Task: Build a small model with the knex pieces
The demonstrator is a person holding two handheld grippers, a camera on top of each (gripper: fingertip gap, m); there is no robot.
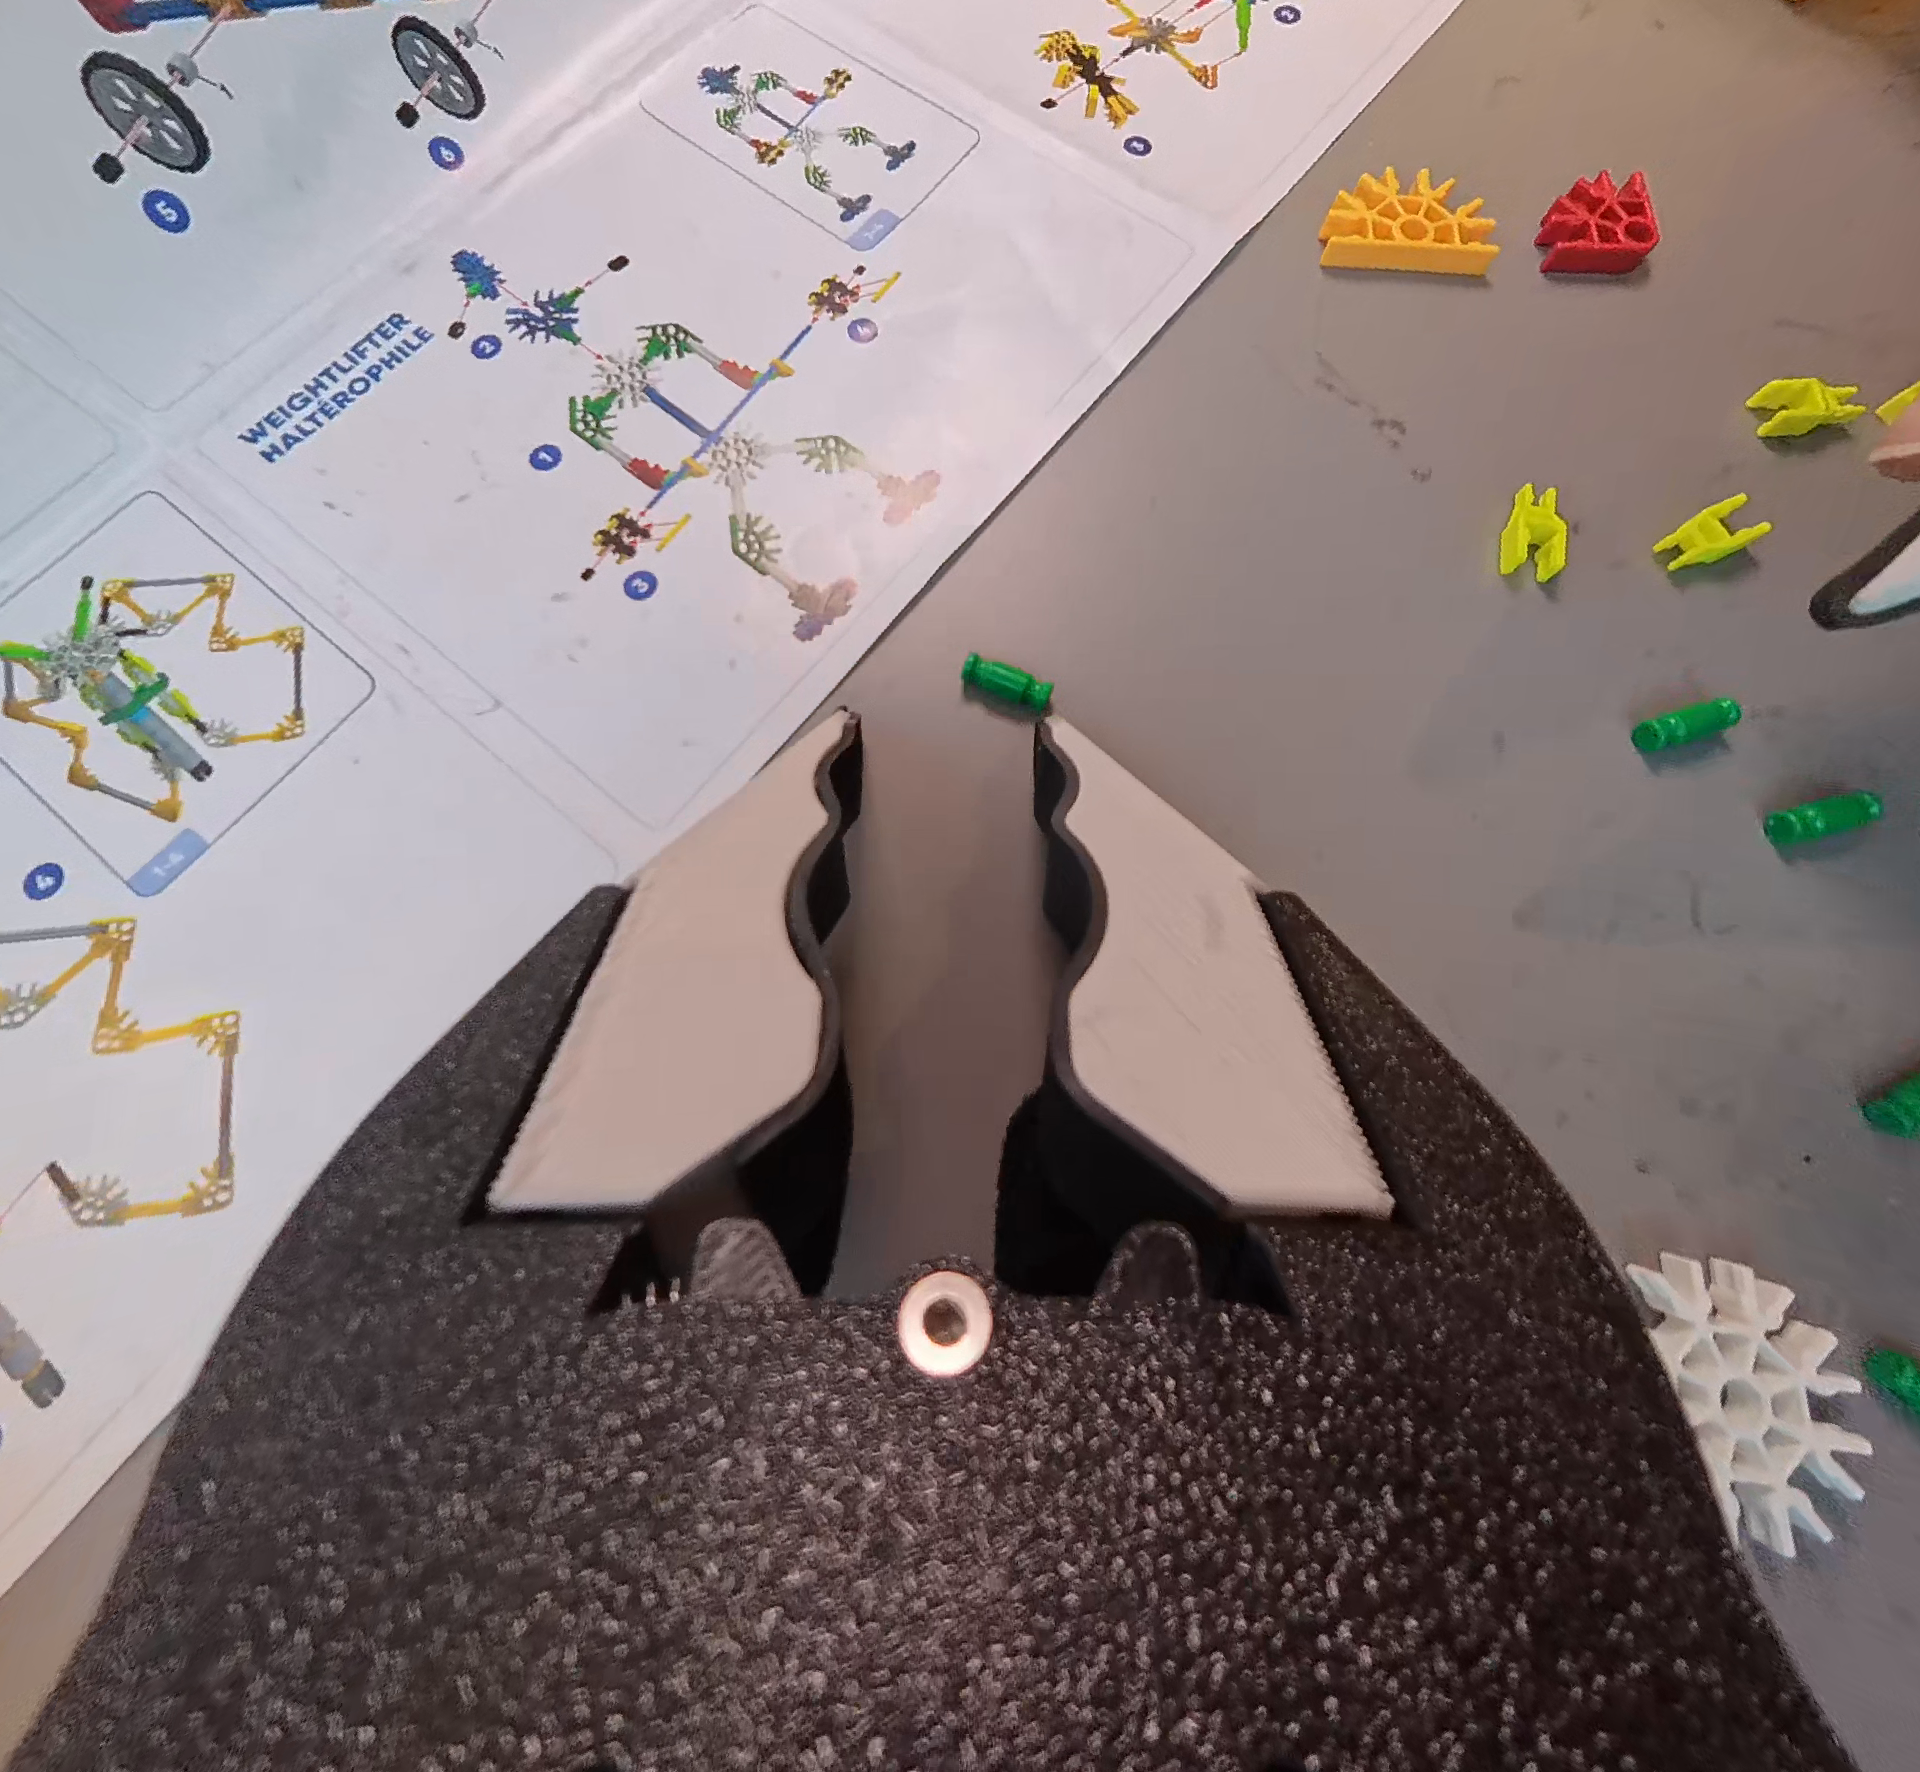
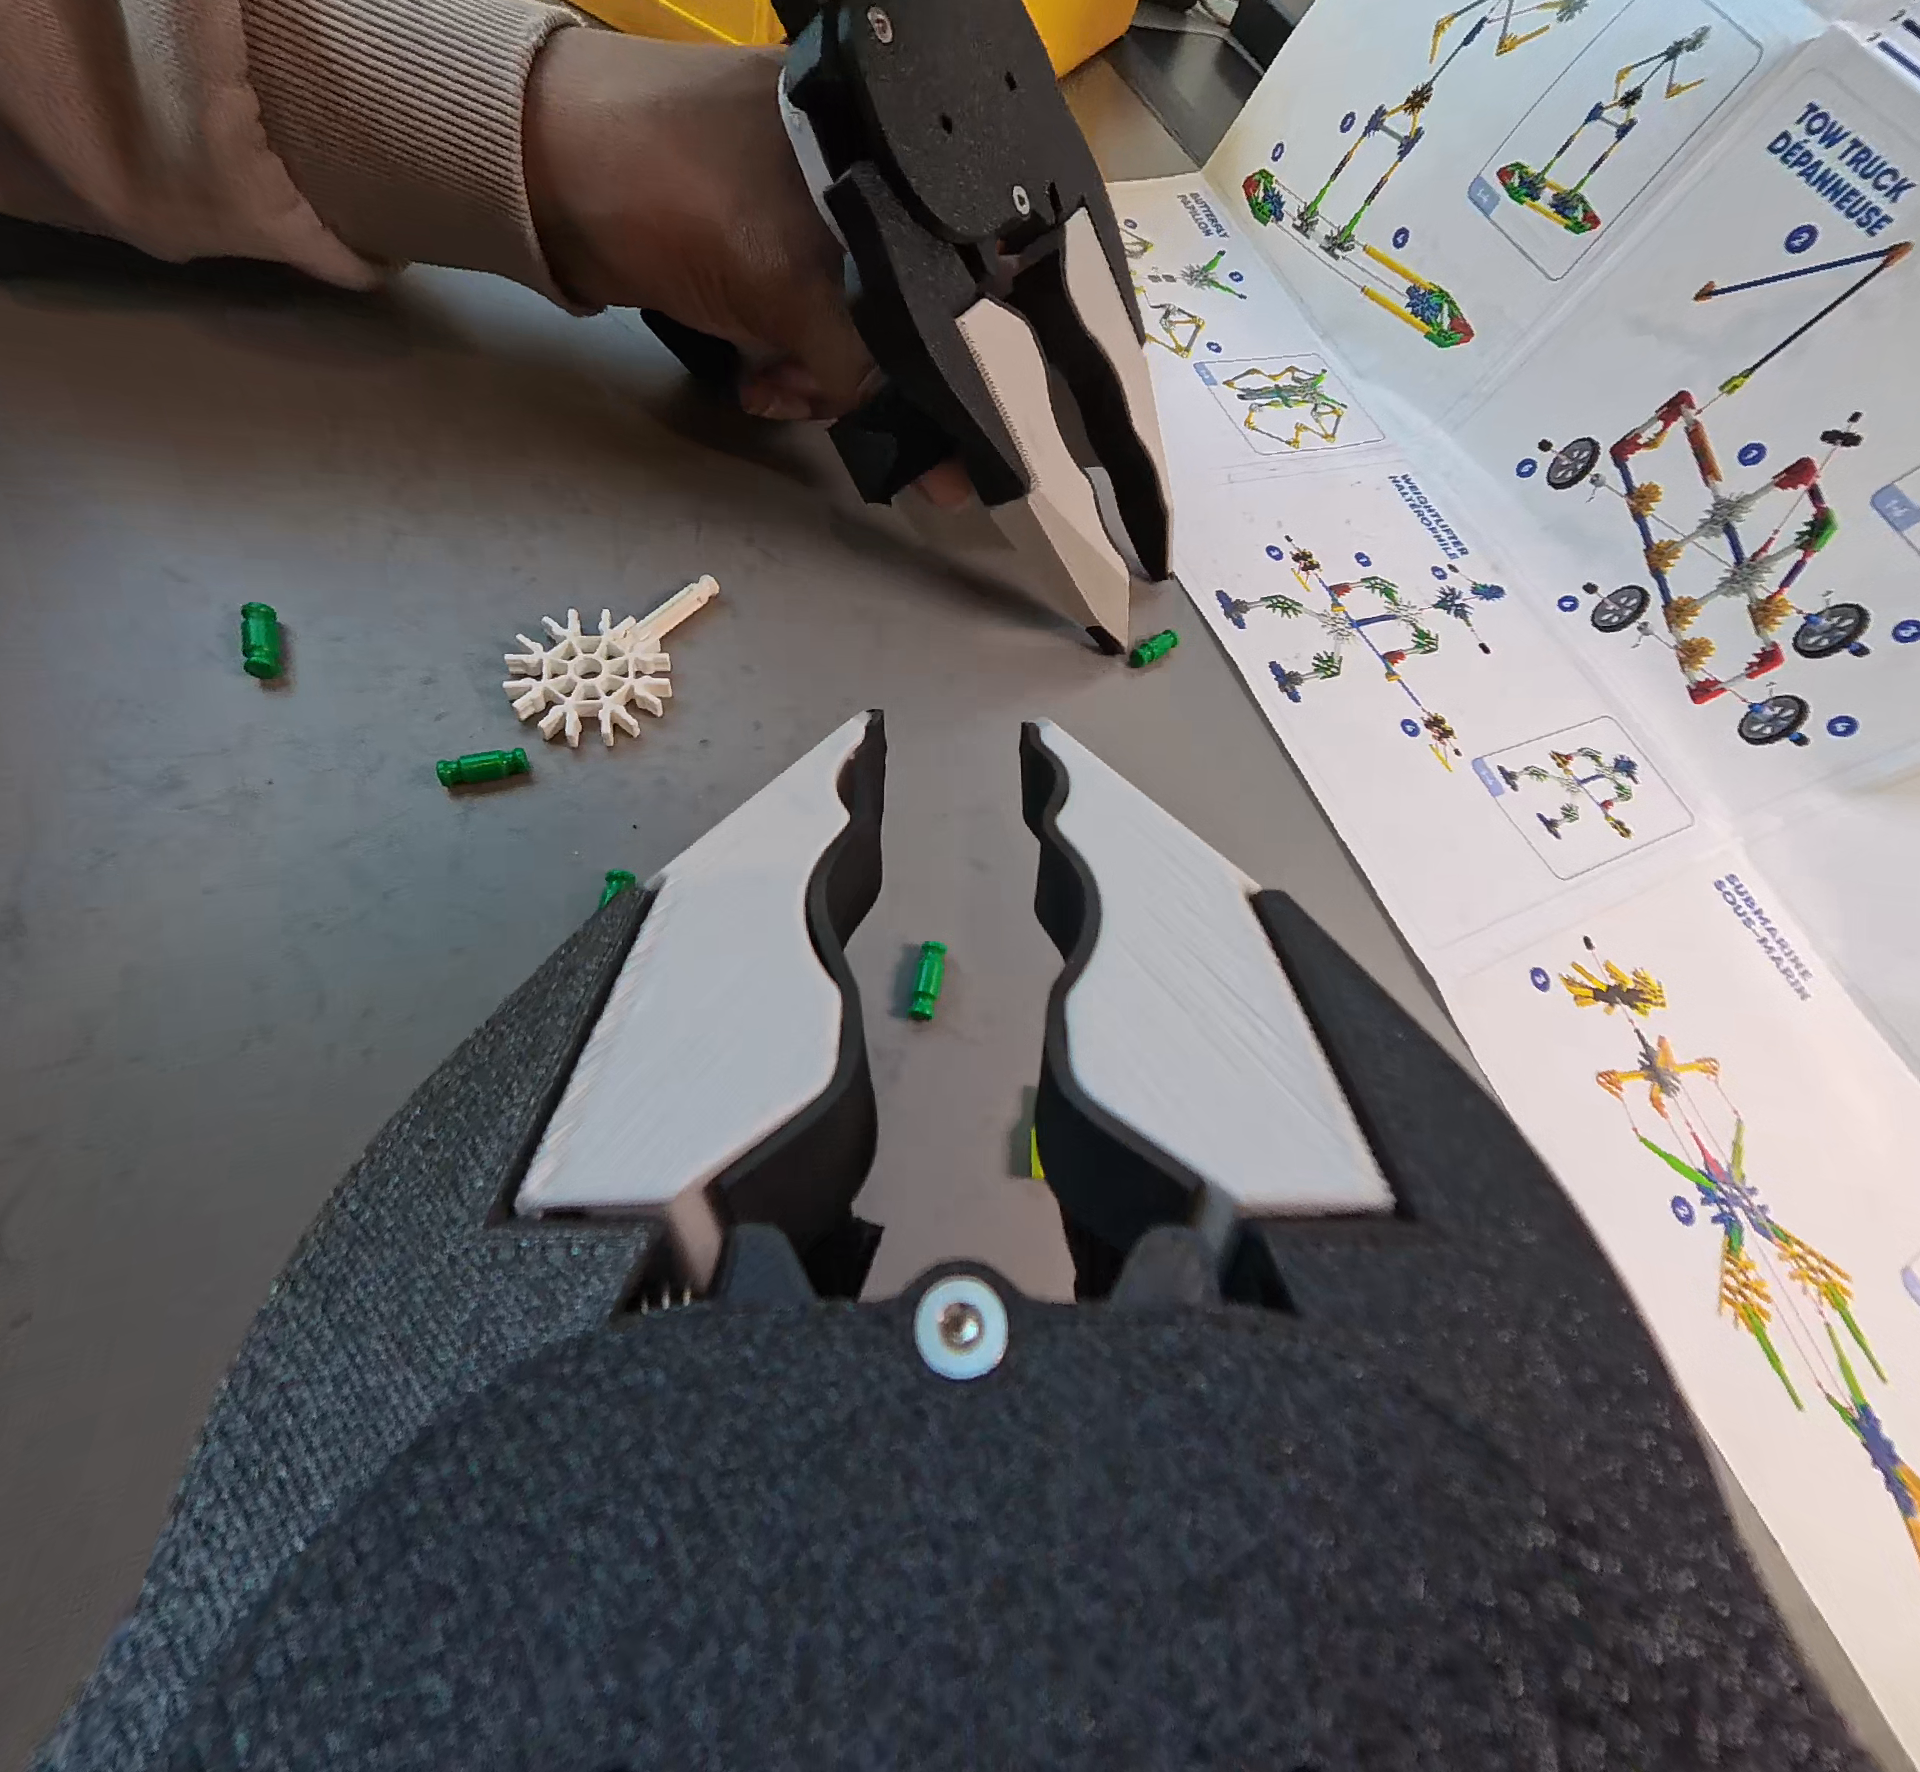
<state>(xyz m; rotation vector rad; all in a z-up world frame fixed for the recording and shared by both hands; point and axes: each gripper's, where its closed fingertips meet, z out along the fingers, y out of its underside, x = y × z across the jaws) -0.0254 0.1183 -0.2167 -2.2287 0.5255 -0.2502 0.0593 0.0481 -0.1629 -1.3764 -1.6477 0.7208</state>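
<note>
Grey table: both grippers parted, empty; left gripper near short green rod.

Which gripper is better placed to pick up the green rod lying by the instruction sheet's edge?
Left. The left gripper is open with its tips right beside that green rod; the right gripper sits farther back.

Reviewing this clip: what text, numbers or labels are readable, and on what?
Instruction sheet: blue printed headings beside the model diagrams, legible, but wording not quoted here.
Same sheet: small numbered blue circles by the build steps, not quoted.
Grey table, green rod: no writing visible.
</note>
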